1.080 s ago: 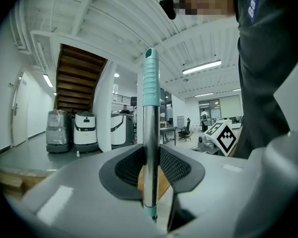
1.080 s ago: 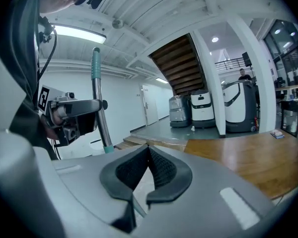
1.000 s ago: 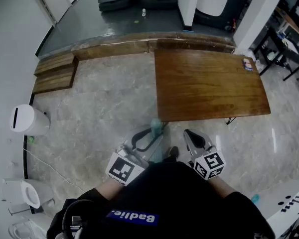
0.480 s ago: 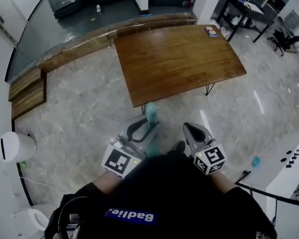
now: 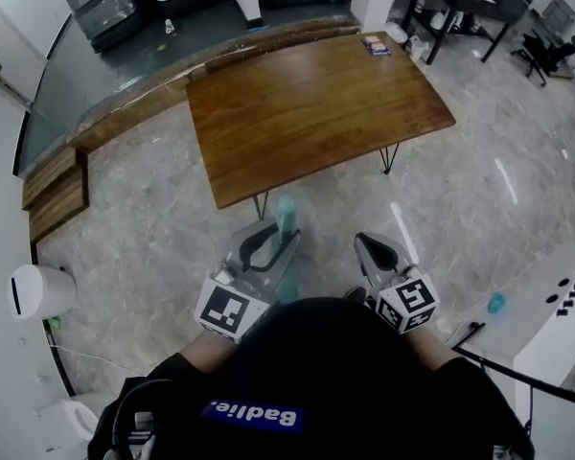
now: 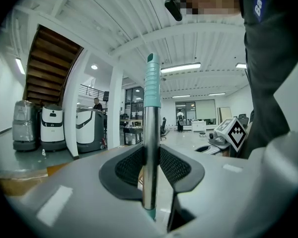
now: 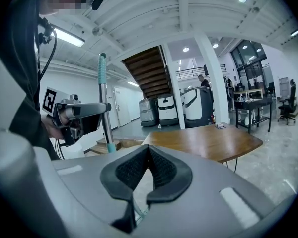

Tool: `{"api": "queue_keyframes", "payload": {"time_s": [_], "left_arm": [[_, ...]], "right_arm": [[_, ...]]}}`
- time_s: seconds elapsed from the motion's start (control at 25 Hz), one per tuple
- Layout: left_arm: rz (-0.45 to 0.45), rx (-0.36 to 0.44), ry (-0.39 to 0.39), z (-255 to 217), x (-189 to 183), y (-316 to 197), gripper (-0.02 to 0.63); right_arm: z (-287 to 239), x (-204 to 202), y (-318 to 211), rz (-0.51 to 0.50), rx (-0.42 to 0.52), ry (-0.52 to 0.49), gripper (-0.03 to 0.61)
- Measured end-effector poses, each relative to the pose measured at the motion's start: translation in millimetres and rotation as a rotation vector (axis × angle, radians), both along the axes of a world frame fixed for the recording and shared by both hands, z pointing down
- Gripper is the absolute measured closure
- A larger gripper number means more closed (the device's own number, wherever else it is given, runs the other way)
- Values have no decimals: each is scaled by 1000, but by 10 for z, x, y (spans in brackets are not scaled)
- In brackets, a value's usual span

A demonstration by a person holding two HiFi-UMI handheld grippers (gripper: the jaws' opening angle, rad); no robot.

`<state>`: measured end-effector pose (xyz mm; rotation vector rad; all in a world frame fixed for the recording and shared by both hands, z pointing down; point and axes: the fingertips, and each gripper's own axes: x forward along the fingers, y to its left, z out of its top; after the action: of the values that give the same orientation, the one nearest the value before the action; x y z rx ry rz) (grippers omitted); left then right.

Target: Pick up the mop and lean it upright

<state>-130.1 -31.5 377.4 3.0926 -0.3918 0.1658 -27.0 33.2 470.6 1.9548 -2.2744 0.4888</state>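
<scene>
- Teal-capped metal pole, aka the mop handle (image 6: pixel 149 148), is clamped between the black pads of the left gripper (image 6: pixel 150 168). It runs pretty much straight up through them, with the teal grip (image 6: pixel 152 83) sticking out at 12 o'clock.
- The right gripper (image 7: pixel 148 168) has its pads pressed together at the tips with nothing in between. In the head view it sits at 3 o'clock of the left one.
- Going outward in the head view, the grip's top shows at 12 o'clock of the left gripper, just short of the near edge of the wooden table (image 5: pixel 316 113) and close to one hairpin leg (image 5: pixel 260 202).
- My read is that the pick-up is done and the lean isn't. To do it well I'd hold the pole vertical and take it to something solid. Then plant the head on the marble floor (image 5: pixel 153 238), tip the handle over gently until it rests, and only then let go. The empty right gripper could steady it higher up.
- Hidden stuff: no view shows the mop head. The person's dark top (image 5: pixel 335 372) covers everything at 6 o'clock of the grippers, so I can't tell if the head is on the floor. In the left gripper view the pole's lower end is cut off behind the jaw body.
</scene>
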Motion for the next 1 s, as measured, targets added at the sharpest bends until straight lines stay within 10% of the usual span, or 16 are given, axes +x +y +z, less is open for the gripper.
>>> {"api": "queue_keyframes", "payload": {"time_s": [0.44,1.0], "left_arm": [[-47,8,-59,71,1263,402,492],[229,28,-37,260,2451,769,494]], "right_arm": [[204,1292,865,44,-9,-61,574],[439,1851,1293,175,-68,-112,574]]}}
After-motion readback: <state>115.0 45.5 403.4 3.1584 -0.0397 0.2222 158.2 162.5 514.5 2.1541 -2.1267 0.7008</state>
